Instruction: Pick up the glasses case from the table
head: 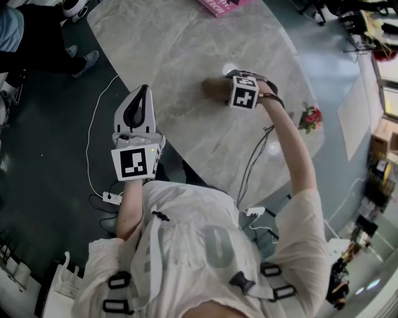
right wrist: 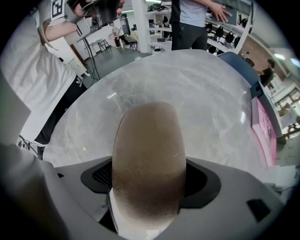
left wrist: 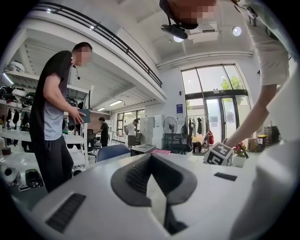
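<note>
The glasses case (head: pixel 214 88) is a brown, rounded, suede-like oblong over the grey marble table (head: pixel 174 43). My right gripper (head: pixel 225 89) is shut on its near end. In the right gripper view the case (right wrist: pixel 147 154) fills the middle and sticks forward from between the jaws of the right gripper (right wrist: pixel 147 190). Whether it still touches the tabletop (right wrist: pixel 197 93) is not clear. My left gripper (head: pixel 142 92) hangs at the table's left edge, apart from the case. It is shut with nothing in it, and in its own view the left gripper (left wrist: pixel 155 165) points level across the room.
A pink box (head: pixel 221 6) lies at the table's far edge, also in the right gripper view (right wrist: pixel 266 126). A small flower pot (head: pixel 311 117) stands past the right rim. Cables and a power strip (head: pixel 112 199) lie on the floor. A person (left wrist: pixel 56 112) stands beside the table.
</note>
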`<state>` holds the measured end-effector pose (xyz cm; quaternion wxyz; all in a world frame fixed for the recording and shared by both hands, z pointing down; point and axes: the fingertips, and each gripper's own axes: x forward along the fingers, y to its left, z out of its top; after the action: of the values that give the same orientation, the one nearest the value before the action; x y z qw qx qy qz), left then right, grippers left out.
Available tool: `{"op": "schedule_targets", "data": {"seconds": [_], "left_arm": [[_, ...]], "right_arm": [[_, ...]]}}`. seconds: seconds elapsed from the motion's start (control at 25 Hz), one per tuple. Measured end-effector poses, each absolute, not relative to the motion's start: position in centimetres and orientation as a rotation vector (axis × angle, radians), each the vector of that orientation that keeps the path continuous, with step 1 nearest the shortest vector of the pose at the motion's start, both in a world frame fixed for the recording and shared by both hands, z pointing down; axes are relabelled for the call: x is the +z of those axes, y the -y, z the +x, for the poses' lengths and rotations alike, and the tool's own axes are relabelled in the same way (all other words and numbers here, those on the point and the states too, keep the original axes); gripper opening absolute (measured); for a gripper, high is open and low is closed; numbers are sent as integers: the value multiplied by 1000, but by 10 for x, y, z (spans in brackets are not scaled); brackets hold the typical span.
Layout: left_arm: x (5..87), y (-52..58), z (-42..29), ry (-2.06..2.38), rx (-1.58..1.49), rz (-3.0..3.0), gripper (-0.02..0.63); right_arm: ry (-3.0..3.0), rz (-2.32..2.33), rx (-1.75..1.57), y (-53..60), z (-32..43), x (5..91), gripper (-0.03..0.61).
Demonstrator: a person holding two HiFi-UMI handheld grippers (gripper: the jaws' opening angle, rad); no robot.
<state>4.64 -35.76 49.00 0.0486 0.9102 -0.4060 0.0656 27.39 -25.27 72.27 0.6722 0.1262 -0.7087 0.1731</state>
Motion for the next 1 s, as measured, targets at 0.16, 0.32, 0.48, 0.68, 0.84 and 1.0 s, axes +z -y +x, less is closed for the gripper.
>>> {"op": "schedule_targets", "data": {"seconds": [0.16, 0.32, 0.48, 0.68, 0.84, 1.0], "left_arm": [[490, 354, 48, 1222, 206, 2781, 3], [488, 353, 47, 1222, 199, 2782, 3], [487, 349, 48, 1222, 200, 2793, 3], [483, 345, 49, 1226, 188, 2800, 3], [480, 342, 42, 1249, 187, 2794, 3], [470, 341, 40, 1271, 185, 2829, 3]], "right_arm": [[1598, 292, 394, 252, 273, 722, 393], [1592, 291, 395, 253, 273, 721, 393], [1586, 298, 395, 252, 273, 723, 393], [1590, 297, 369, 251, 274, 723, 390], [1597, 336, 360, 259, 274, 717, 387], [1593, 388, 346, 276, 277, 702, 387]]}}
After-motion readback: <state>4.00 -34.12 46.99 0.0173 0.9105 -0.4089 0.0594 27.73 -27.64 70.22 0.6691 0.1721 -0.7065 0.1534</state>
